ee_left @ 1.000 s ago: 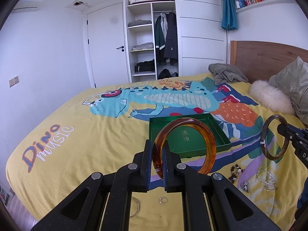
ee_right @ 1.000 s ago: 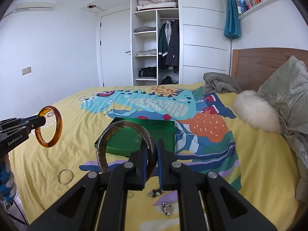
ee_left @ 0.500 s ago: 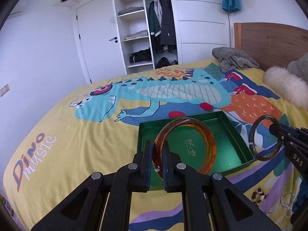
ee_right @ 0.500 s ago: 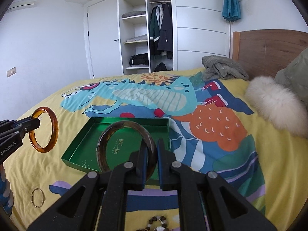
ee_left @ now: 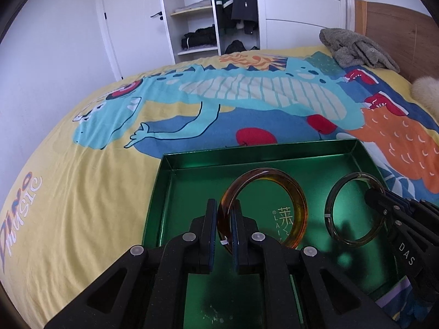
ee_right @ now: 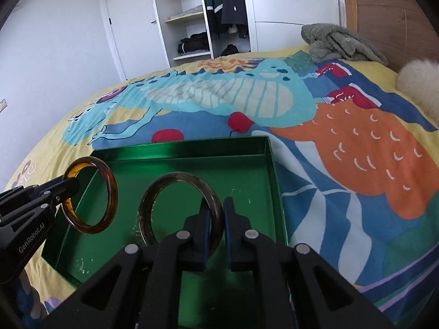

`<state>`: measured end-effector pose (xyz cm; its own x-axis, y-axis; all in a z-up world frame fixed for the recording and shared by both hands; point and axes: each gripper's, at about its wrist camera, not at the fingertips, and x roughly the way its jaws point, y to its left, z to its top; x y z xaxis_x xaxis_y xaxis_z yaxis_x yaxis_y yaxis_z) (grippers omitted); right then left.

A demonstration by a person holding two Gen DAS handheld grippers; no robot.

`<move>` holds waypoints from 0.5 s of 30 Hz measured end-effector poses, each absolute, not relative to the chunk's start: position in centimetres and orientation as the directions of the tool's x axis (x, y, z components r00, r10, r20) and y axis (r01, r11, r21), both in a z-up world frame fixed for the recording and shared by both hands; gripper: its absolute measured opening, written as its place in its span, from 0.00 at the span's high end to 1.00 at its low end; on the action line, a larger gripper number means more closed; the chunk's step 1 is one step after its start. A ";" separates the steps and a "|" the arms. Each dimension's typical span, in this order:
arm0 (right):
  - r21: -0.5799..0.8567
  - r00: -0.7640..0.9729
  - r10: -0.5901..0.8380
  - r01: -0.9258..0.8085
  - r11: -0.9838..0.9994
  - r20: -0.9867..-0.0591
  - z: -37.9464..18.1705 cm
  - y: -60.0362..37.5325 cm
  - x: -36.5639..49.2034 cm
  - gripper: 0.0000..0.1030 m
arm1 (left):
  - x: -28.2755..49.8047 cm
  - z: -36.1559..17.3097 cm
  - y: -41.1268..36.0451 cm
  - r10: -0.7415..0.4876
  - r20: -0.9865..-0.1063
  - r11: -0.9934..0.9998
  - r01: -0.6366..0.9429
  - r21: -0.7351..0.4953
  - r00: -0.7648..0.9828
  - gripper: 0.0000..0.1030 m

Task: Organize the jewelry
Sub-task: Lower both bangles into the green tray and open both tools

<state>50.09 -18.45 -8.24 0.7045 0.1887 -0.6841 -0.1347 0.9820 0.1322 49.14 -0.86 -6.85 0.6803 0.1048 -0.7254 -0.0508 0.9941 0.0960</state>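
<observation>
The left gripper [ee_left: 222, 229] pinches an amber bangle [ee_left: 263, 208], and the right gripper [ee_right: 216, 227] pinches a grey bangle [ee_right: 178, 205] at its 3 o'clock. Both hang over the green tray [ee_left: 192, 161]. Let go too high, and they might roll out.

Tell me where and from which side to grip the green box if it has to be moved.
Grip the green box by its thin upright wall, probably at the right side, coming from above with one finger inside and one outside. It is a shallow open tray lying flat on the bedspread, so only the rim offers a pinchable edge; that side looks unobstructed.
</observation>
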 end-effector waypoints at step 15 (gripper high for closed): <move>0.042 0.622 0.103 -0.112 0.993 -0.776 -11.7 -18.9 53.2 0.90 | 51.8 -11.4 1.0 0.123 -0.808 0.992 -0.090 0.087 0.576 0.90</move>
